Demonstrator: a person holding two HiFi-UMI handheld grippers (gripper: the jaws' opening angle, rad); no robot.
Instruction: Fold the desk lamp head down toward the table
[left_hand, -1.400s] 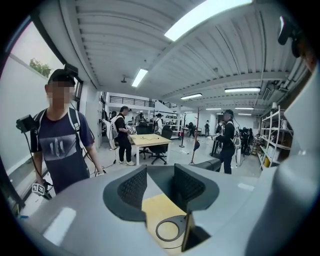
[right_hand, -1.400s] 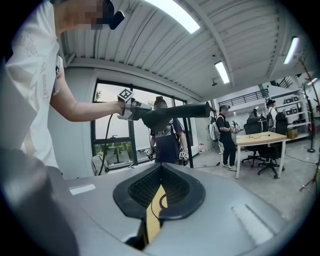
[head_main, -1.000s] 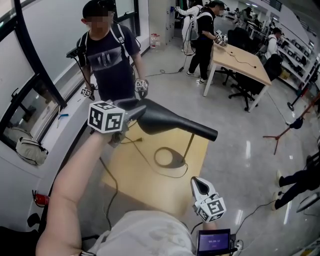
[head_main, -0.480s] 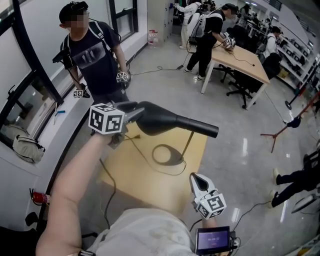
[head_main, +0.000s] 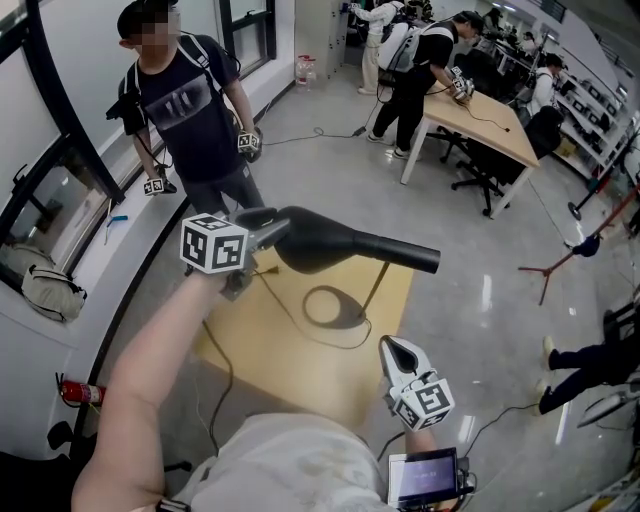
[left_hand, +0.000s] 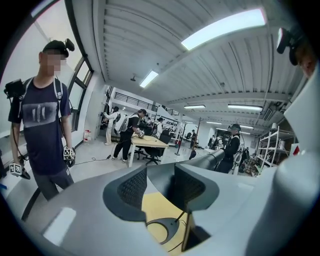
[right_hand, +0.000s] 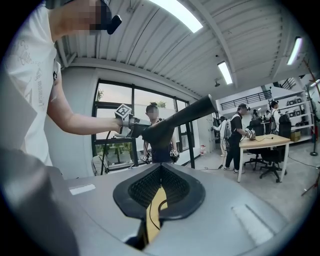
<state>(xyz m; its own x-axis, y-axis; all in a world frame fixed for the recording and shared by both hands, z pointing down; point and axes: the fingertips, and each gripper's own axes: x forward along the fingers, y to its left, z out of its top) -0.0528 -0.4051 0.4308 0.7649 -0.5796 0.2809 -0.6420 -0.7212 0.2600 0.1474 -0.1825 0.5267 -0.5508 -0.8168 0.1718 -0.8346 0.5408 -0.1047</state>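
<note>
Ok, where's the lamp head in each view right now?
Head view: centre, a black cone running right from the left gripper.
Left gripper view: low centre, held between that gripper's jaws, its narrow end running up to the right.
Right gripper view: upper centre, slanting up to the right.
Shared landmark: the far wooden desk.

A person in a white short-sleeved shirt (head_main: 290, 465), with faint grey print near the sleeve (right_hand: 42, 85). Beyond the shirt, the left gripper (head_main: 272, 228) and the right gripper (head_main: 396, 352) have smooth grey plastic shells. Each carries a white cube (head_main: 215, 245) printed with black square markers. The jaws are lined with black, finely ridged pads (left_hand: 132, 186).
</note>
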